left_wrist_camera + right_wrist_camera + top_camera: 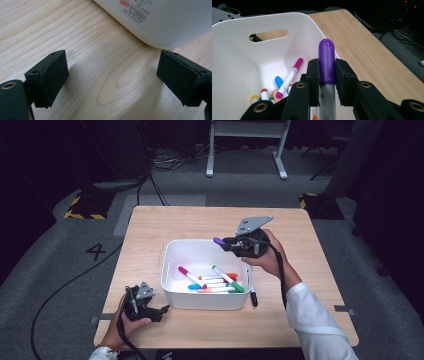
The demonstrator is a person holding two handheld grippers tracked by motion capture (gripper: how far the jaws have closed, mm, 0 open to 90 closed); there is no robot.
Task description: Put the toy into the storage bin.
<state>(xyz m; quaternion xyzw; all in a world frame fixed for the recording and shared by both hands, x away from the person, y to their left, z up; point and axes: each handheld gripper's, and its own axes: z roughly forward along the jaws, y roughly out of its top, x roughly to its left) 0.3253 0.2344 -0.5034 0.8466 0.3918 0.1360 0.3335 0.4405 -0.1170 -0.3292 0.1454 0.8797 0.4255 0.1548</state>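
Clamping a purple-capped marker (326, 61) between the clenched jaws of the right gripper (227, 243), cap end poking out past the pads, and holding it above the far right corner of the white bin (172, 257), which is sitting about midway across the table (150, 222), nearer its front edge than its far one. Resting low near the table's front left corner, just beside the bin's near left corner: the left gripper (164, 310), jaws released and standing wide apart over bare wood with nothing between them. Lying heaped in the bin's near right part: other markers (215, 282), with caps of magenta, green, blue and orange among them. Lying on the tabletop just outside the bin's right wall: a black-tipped marker (252, 293), close against the wall. Blocking most of the held marker's barrel: the right gripper's own body and pads. Cutting off the bin in the left gripper view at one rounded corner bearing a printed label (138, 10), its lettering too small to read. Hiding part of the heap: the bin's near wall.
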